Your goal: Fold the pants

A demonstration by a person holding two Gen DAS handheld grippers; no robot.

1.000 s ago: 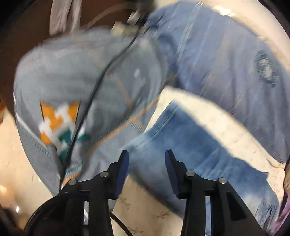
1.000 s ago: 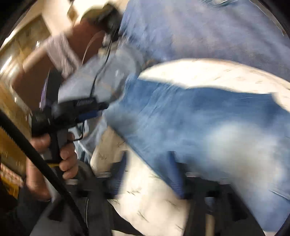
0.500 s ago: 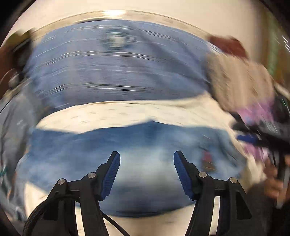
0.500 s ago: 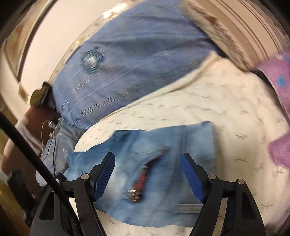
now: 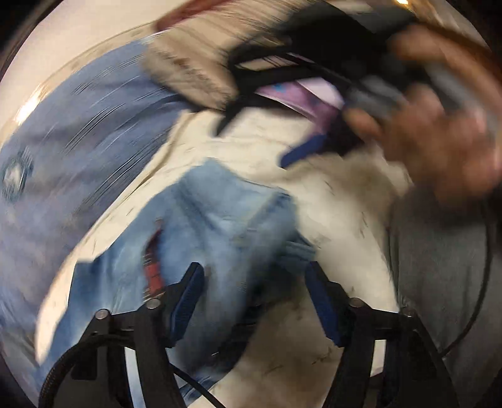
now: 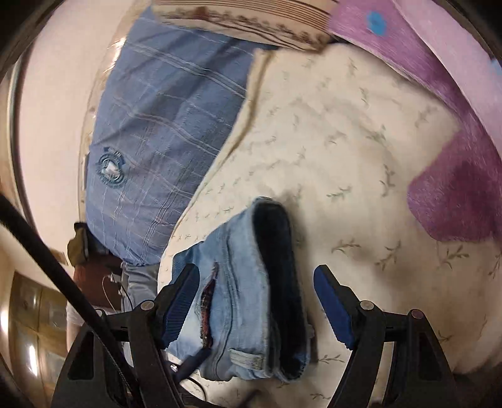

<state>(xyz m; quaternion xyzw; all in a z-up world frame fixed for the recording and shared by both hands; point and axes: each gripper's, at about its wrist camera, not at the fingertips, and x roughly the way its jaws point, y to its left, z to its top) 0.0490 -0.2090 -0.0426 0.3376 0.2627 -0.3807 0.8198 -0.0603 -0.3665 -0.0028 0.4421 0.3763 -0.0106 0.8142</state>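
Note:
Light blue jeans (image 5: 226,219) lie folded on a cream sheet with a leaf print (image 5: 339,219). In the right wrist view the jeans (image 6: 238,282) show the waistband end with a dark opening and a red tag. My left gripper (image 5: 254,301) is open, just above the jeans near their waist end. My right gripper (image 6: 257,301) is open, with the waistband end between its two fingers but not touched. The right gripper also shows blurred in the left wrist view (image 5: 301,150), held by a hand at the upper right.
A blue checked pillow (image 6: 157,141) lies at the left by the wall. A purple cloth (image 6: 455,141) lies at the right. A beige striped pillow (image 6: 251,25) is at the top. A person in grey (image 5: 439,266) stands at the bed's edge.
Both grippers have swung toward the waist end of the jeans and come lower over them. The jeans now look folded narrower. Both stay open.

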